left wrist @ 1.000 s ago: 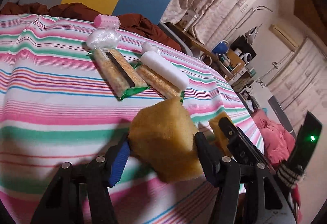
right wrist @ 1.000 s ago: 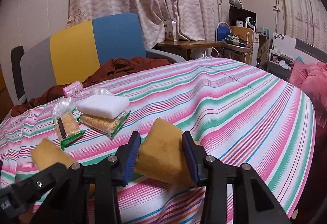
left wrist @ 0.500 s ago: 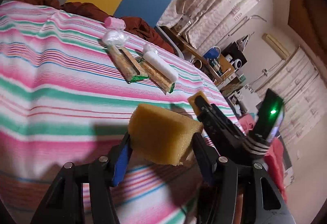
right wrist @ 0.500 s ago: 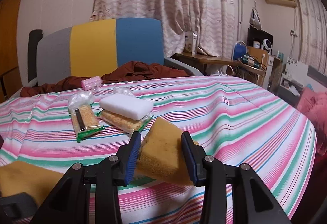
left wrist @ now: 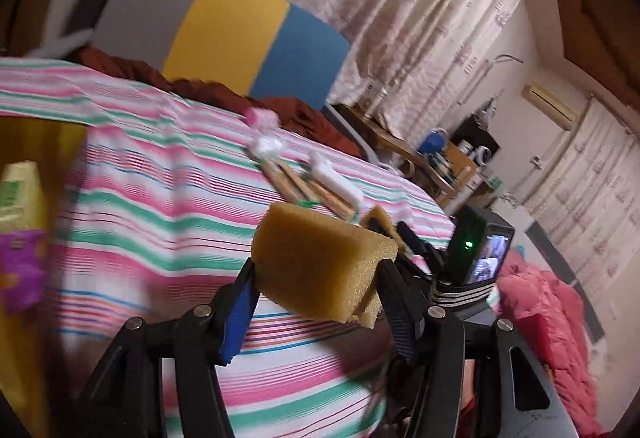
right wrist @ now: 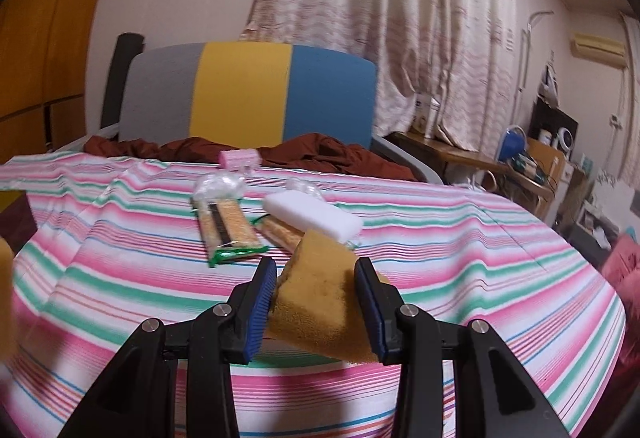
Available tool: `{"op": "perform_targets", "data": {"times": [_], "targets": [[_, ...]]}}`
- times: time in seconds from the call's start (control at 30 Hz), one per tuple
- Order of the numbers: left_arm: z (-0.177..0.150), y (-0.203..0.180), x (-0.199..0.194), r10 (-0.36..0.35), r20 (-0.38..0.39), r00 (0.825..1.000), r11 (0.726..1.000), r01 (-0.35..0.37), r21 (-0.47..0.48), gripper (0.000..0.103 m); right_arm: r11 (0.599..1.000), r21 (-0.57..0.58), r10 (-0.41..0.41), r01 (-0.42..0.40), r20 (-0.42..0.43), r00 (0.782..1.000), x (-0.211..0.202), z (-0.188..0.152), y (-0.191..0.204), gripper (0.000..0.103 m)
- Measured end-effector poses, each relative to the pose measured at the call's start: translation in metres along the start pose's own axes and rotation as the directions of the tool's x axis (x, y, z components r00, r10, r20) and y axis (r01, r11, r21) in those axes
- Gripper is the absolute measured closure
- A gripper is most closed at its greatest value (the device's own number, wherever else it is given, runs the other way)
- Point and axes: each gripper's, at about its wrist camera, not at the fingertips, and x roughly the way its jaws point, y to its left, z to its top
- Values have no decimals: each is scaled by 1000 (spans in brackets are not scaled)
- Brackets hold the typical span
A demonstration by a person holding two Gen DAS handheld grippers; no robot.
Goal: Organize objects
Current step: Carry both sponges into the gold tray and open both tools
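My left gripper is shut on a yellow sponge and holds it above the striped tablecloth. My right gripper is shut on a second yellow sponge, also lifted off the cloth; it shows in the left wrist view too. Farther back lie two clear packs of tan sponges, a white sponge block on top of one pack, and a small pink item. The left sponge's edge shows at the far left of the right wrist view.
A grey, yellow and blue chair with brown cloth stands behind the table. Yellow-green and purple packaging is blurred at the left edge. A pink blanket lies to the right. A cluttered wooden desk stands behind.
Both grippers have risen and pulled back from the table, each still holding its sponge. The left camera has swung left, bringing the packaging at the left edge into view.
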Motion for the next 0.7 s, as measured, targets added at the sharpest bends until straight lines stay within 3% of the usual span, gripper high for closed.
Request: {"op": "perform_targets", "data": {"times": [0.17, 0.37, 0.57, 0.7], "targets": [[-1, 25, -32, 106, 35, 994, 994, -106, 8, 44, 997, -82, 5, -3, 23, 1000, -7, 2, 16, 62], [-7, 57, -63, 167, 58, 984, 986, -166, -29, 44, 995, -100, 28, -25, 31, 999, -17, 8, 27, 62], [-16, 84, -83, 234, 54, 971, 970, -230, -77, 43, 992, 20, 125, -128, 110, 986, -54, 30, 40, 62], [-21, 97, -92, 230, 53, 972, 969, -223, -108, 43, 969, 55, 229, -241, 167, 959, -82, 47, 61, 62]]}}
